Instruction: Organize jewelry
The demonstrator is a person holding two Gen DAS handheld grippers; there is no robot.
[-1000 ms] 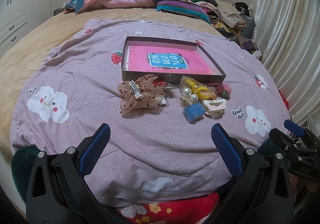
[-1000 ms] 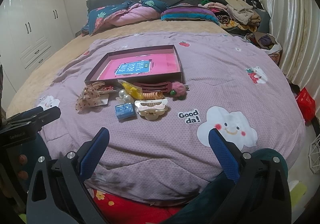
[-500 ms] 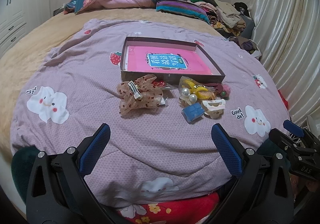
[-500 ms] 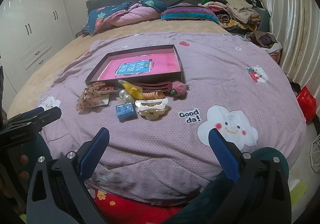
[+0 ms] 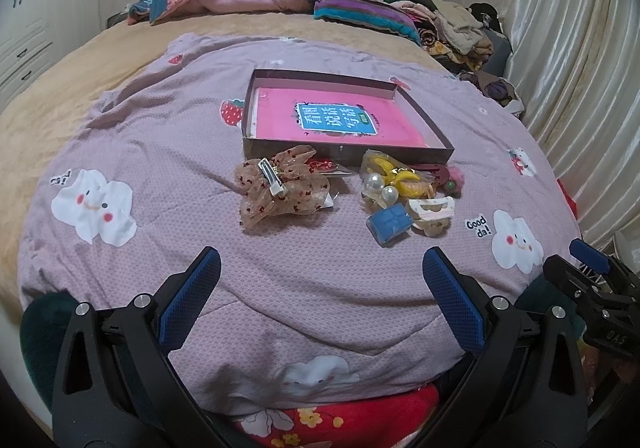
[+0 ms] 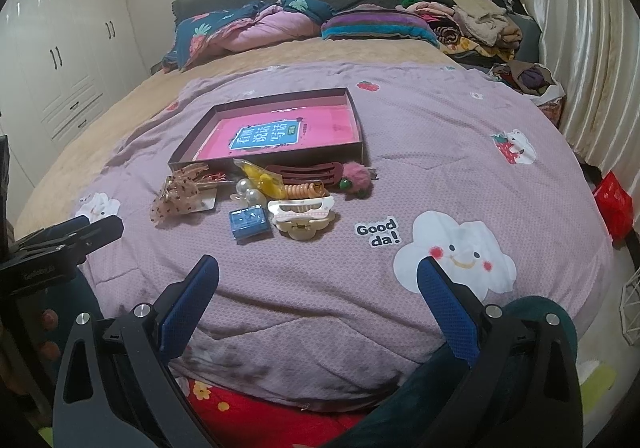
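A dark shallow box [image 5: 344, 154] [image 6: 192, 146] with a pink book inside lies on the purple quilt. In front of it sit hair accessories: a sheer dotted bow clip [image 5: 280, 188] [image 6: 178, 196], two pearl beads [image 5: 380, 186] [image 6: 248, 192], a yellow item [image 5: 400, 176], a blue square piece [image 5: 390, 223] [image 6: 249, 223], a cream claw clip [image 5: 432, 210] [image 6: 302, 214], a maroon comb [image 6: 308, 172] and a pink pompom [image 6: 356, 174]. My left gripper [image 5: 320, 268] and right gripper [image 6: 318, 280] both hang open and empty near the bed's front edge, well short of the pile.
Pillows and a striped blanket [image 6: 376, 26] lie at the headboard. A heap of clothes [image 5: 460, 28] sits at the back right beside the curtain [image 5: 580, 48]. White wardrobes [image 6: 60, 68] stand at left. A red bag [image 6: 614, 204] is on the floor at right.
Both views have shifted only slightly; the accessories and box lie as before, and both grippers stay open.
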